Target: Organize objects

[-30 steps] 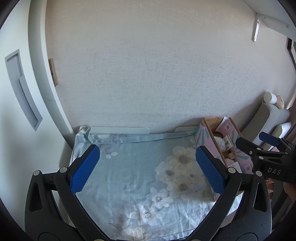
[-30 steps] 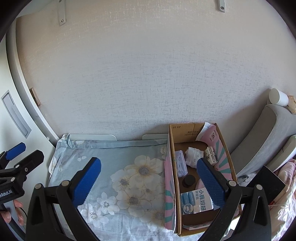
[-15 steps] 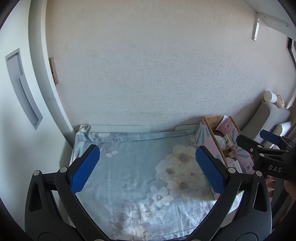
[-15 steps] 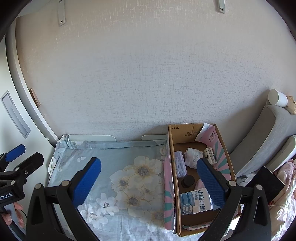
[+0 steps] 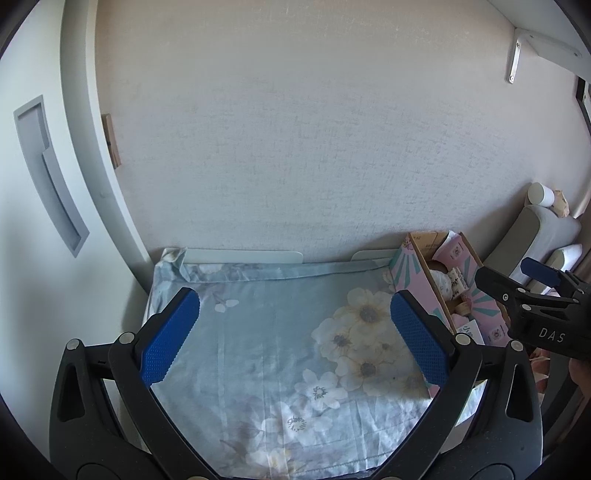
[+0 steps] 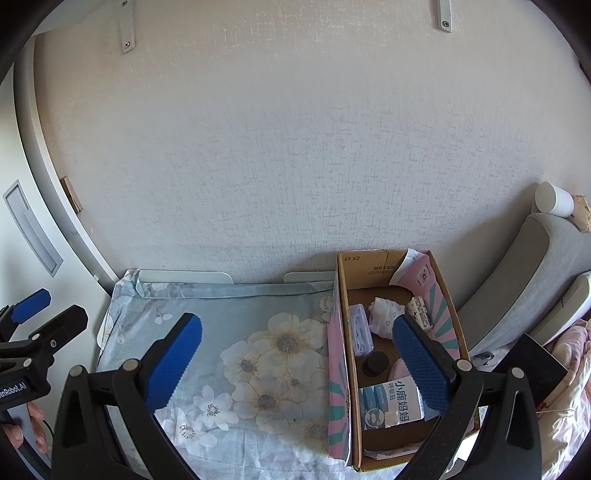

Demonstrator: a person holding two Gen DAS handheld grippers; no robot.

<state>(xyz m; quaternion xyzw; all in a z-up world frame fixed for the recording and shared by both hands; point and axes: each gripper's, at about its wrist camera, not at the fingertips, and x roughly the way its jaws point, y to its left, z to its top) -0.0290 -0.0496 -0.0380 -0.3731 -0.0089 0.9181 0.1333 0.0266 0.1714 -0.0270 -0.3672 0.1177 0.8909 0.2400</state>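
A cardboard box (image 6: pixel 344 295) with pink patterned sides stands at the right end of a table covered by a blue floral cloth (image 6: pixel 243 332). Inside it lie a clear plastic case (image 6: pixel 360 326), a crumpled white wrapper (image 6: pixel 384 317), a black round cap (image 6: pixel 376 362), a blue-and-white packet (image 6: pixel 391 402) and a pink pouch (image 6: pixel 421 273). My right gripper (image 6: pixel 295 358) hovers open over the cloth and the box's left wall, holding nothing. My left gripper (image 5: pixel 295 332) hangs open above the cloth with nothing between its fingers; the box (image 5: pixel 417 273) sits to its right.
The textured wall (image 6: pixel 295 147) rises right behind the table. A white door with a recessed handle (image 5: pixel 51 177) stands at the left. A grey cushion (image 6: pixel 517 280) with a white cup (image 6: pixel 554 199) on it and pink fabric (image 6: pixel 569 369) lie to the right. Shelf brackets (image 6: pixel 125 29) hang above.
Both grippers have drawn back and up very slightly, so a little more of the cloth shows. Nothing was picked up or let go.
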